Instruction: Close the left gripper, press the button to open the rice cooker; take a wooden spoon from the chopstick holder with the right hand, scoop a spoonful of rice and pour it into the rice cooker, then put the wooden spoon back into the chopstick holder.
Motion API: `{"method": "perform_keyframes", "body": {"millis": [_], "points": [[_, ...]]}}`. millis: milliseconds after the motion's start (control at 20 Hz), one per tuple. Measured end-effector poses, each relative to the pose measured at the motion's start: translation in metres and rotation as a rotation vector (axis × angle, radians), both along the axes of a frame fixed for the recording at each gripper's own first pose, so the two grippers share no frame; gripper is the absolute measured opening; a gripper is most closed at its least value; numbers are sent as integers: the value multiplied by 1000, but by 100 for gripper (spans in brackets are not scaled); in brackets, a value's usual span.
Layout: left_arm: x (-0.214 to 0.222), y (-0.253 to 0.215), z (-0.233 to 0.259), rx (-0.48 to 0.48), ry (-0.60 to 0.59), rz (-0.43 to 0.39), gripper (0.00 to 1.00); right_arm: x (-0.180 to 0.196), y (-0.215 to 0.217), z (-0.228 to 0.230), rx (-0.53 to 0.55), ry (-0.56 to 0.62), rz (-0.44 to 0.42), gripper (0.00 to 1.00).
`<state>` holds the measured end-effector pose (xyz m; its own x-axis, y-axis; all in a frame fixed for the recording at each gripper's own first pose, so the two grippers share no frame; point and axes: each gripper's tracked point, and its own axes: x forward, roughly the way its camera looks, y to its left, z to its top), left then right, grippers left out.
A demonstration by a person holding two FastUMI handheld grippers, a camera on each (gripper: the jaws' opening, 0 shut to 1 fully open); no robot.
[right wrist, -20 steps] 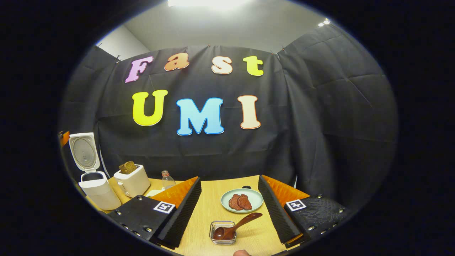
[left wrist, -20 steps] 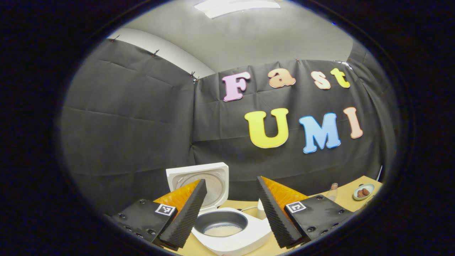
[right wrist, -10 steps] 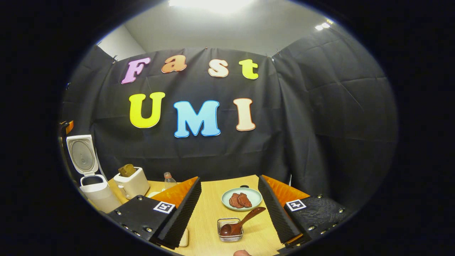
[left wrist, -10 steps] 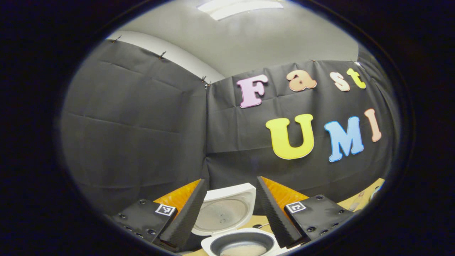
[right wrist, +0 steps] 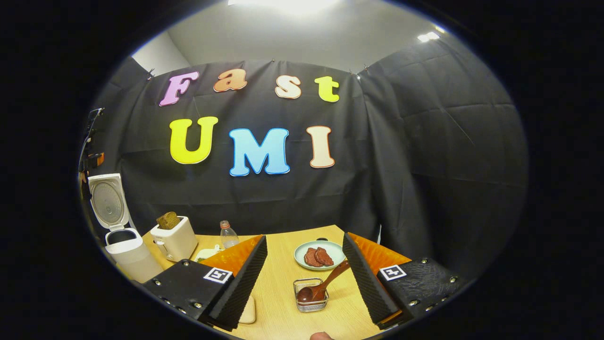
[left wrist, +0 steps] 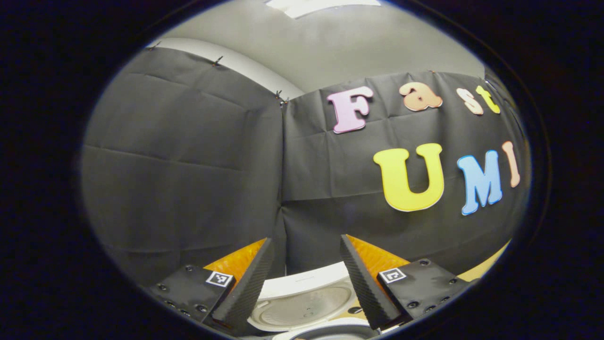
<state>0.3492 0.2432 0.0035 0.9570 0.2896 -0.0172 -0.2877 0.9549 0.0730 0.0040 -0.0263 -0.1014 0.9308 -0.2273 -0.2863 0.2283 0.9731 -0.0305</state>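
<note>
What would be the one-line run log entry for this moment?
rice cooker: lid up | wooden spoon: in wire holder | right claw: open, empty, spoon between fingers | left claw: open, empty

My left gripper [left wrist: 304,278], bottom centre of the left gripper view: two wedge-shaped fingers, inner faces ribbed in fine ridges, outer sides flat and textured. Each finger sits on a flat black plate [left wrist: 188,290] with small round screws along its edges. A square white tag with a black pattern is stuck near the inner corner of each plate.

My right gripper [right wrist: 304,278], bottom centre of the right gripper view: same build. Ribbed wedge fingers, black screw-studded plates, one square black-and-white tag [right wrist: 392,272] per plate. The right-hand plate looks rough-grained.
</note>
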Motion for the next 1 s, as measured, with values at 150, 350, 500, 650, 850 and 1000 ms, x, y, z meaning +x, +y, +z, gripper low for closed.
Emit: {"method": "perform_keyframes", "body": {"millis": [150, 350, 500, 650, 850, 1000], "points": [[26, 17, -27, -37, 64, 28, 96, -4, 0, -8, -17, 21, 1, 98], [47, 23, -55, -86, 131, 35, 97, -7, 4, -17, -9, 48, 10, 98], [48, 22, -73, -131, 186, 36, 97, -6, 5, -17, -23, 48, 28, 98], [48, 18, -74, -116, 204, 35, 92, -5, 3, -15, -52, 51, 46, 98], [39, 7, -73, -136, 213, 37, 92, -4, 0, -10, -43, 33, 63, 98], [27, -5, -75, -136, 219, 39, 95, -3, -7, -9, -29, 24, 70, 98]]}}
